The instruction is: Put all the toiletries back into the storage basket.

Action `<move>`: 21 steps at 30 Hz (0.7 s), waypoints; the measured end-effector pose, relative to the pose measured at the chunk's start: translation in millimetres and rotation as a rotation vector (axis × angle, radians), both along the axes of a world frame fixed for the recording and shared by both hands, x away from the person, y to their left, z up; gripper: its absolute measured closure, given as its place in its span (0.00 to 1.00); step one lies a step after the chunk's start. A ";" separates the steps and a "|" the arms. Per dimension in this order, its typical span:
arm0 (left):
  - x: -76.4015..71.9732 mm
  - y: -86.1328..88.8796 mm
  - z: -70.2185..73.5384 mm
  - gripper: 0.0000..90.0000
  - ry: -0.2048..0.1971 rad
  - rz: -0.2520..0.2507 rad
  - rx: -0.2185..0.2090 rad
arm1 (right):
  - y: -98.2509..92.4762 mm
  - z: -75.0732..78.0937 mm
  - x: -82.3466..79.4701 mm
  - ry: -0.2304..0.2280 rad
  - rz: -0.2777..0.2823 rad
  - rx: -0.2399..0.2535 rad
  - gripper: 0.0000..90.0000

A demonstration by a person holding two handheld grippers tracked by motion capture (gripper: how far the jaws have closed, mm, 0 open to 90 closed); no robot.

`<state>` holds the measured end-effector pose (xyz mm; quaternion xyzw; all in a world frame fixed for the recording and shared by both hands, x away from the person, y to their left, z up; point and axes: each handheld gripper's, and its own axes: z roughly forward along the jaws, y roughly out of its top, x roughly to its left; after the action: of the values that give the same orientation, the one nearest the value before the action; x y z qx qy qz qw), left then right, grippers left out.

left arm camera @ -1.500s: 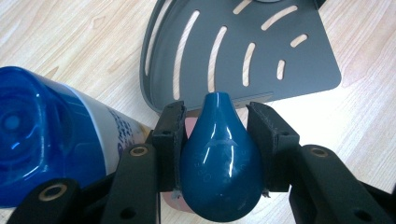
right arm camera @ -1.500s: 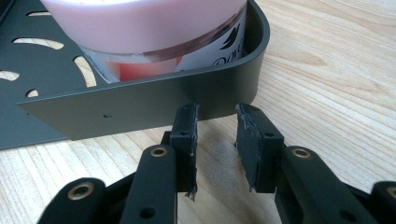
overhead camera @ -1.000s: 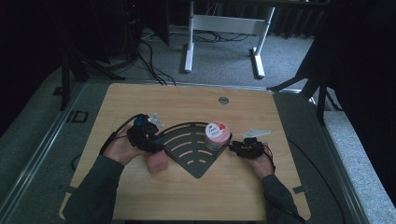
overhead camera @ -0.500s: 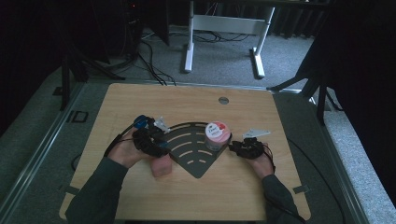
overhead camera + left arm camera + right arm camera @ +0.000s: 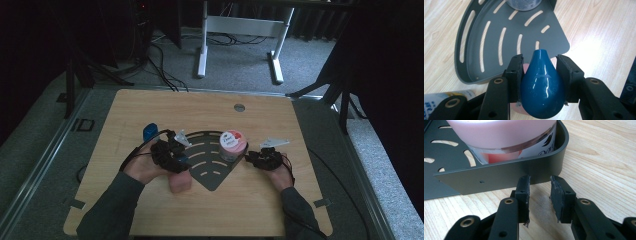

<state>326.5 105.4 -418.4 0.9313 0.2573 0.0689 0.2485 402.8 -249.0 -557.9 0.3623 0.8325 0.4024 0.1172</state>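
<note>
In the left gripper view, the left gripper (image 5: 540, 77) has its two black jaws pinching a glossy blue bulb (image 5: 541, 86), a teardrop-shaped rubber thing whose narrow nozzle points away from the camera toward the grey slotted tray (image 5: 506, 32). Both pads press flat against the bulb's swollen sides, and a bit of pink shows under it. The nozzle tip sits just over the tray's pointed near corner, so the bulb is at the tray's edge rather than well inside it. In the right gripper view, the right gripper (image 5: 540, 185) has its jaws spread a little with nothing between them; their tips stand just short of the tray's upright outer wall (image 5: 506, 173), close to its rounded corner, and whether a pad grazes the wall I cannot tell. Directly behind that wall, inside the tray, stands a pink-lidded jar (image 5: 506, 137) with a copper band and a partly readable label. From the high view, the tray (image 5: 207, 165) is a dark fan-shaped shelf lying on the wooden table (image 5: 150, 112), its point toward the person. The left gripper (image 5: 172, 152) is at the tray's left edge, the right gripper (image 5: 262, 157) at its right corner beside the jar (image 5: 232, 145), and a pink block (image 5: 180, 182) rests on the table just left of the tray's point.
</note>
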 end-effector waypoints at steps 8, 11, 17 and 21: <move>-2.4 -9.3 0.5 0.65 0.001 -0.017 0.001 | 0.1 0.0 0.0 0.000 0.000 0.000 0.76; -2.8 -11.8 1.1 0.65 0.004 -0.025 0.001 | 0.1 0.0 -0.1 0.000 0.000 0.000 0.76; -3.9 -18.1 2.8 0.65 0.005 -0.048 -0.016 | 0.1 0.0 -0.1 0.000 0.000 -0.001 0.76; -3.7 -25.2 4.8 0.65 0.003 -0.060 -0.020 | 0.1 -0.1 -0.1 0.000 0.000 0.000 0.76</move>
<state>322.8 80.3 -413.7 0.9361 0.2305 0.0575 0.2595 402.7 -248.8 -558.0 0.3621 0.8326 0.4024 0.1171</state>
